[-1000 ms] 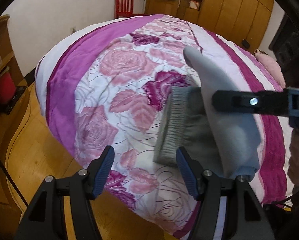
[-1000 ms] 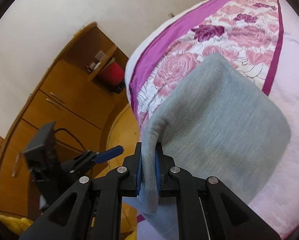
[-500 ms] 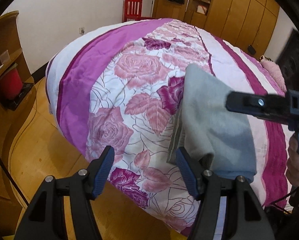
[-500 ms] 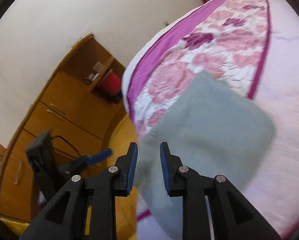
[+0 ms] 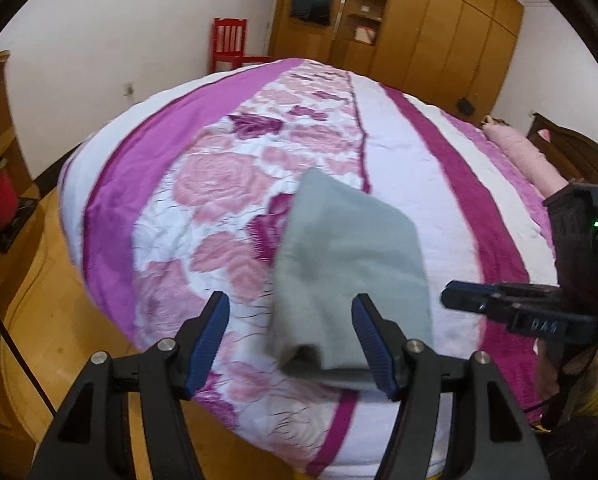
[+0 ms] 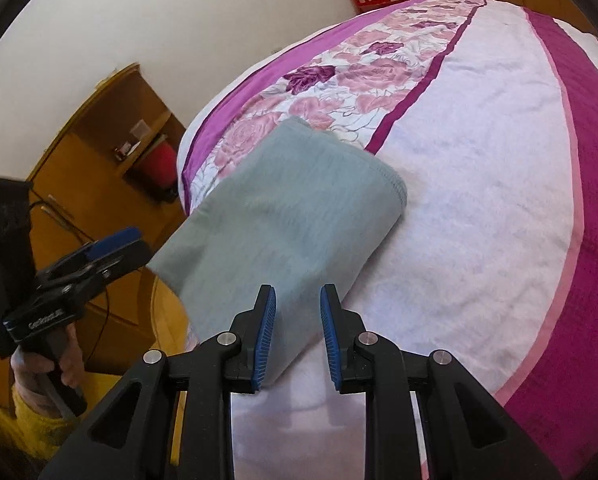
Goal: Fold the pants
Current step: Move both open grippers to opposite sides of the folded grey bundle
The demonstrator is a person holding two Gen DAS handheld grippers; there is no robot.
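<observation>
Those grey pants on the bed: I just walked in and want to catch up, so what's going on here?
A person holds a gripper in each hand over the bed. The grey pants lie folded into a compact bundle near the bed's edge. The right tongs have just opened and hold nothing, pads clear of the cloth. The left tongs stand wide open above the bundle, gripping nothing. The fold looks done, or nearly so.
</observation>
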